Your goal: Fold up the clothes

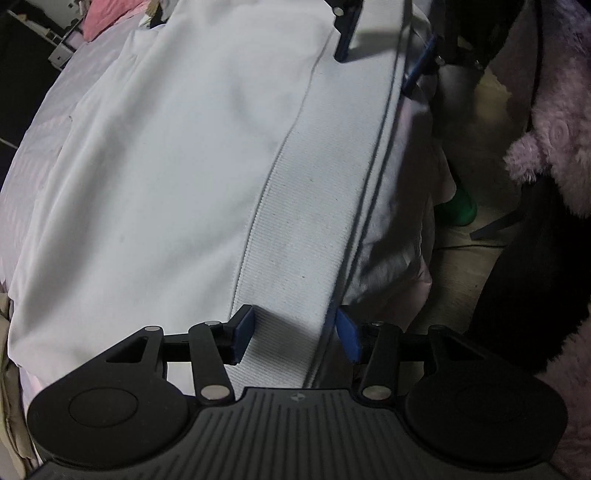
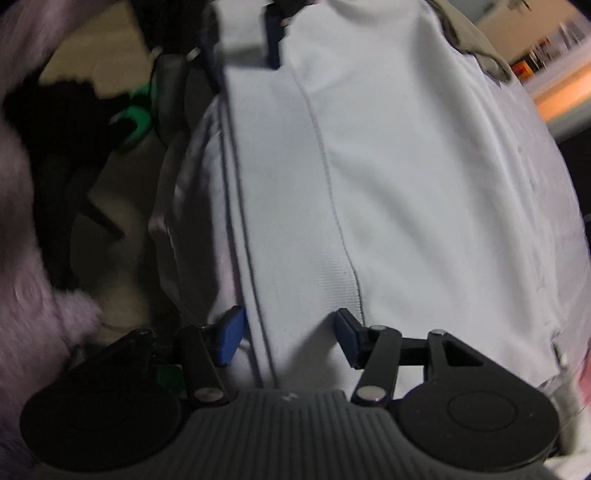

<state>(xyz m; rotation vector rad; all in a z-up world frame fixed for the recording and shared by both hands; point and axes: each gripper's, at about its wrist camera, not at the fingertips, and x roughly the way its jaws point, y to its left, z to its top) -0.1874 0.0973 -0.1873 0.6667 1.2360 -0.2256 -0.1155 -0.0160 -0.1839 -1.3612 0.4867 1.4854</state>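
A white sweatshirt (image 1: 166, 184) lies flat on a bed, its ribbed hem band (image 1: 314, 206) along the bed's edge. My left gripper (image 1: 295, 336) is open at one end of the band, and the ribbed cloth lies between its blue pads (image 1: 243, 334). At the far end of the band, my right gripper (image 1: 380, 51) is also spread over the hem. In the right wrist view the right gripper (image 2: 289, 338) stands open astride the hem band (image 2: 295, 221) of the sweatshirt (image 2: 424, 184), and the left gripper (image 2: 242, 48) shows at the top.
A pale pink bedsheet (image 1: 33, 155) lies under the sweatshirt. Pink clothes (image 1: 107, 18) are at the far corner and a beige garment (image 2: 476, 40) beside the sweatshirt. Off the bed's edge is the floor (image 1: 458, 266), with a green slipper (image 1: 458, 210) and a person's fluffy pink sleeve (image 1: 561, 140).
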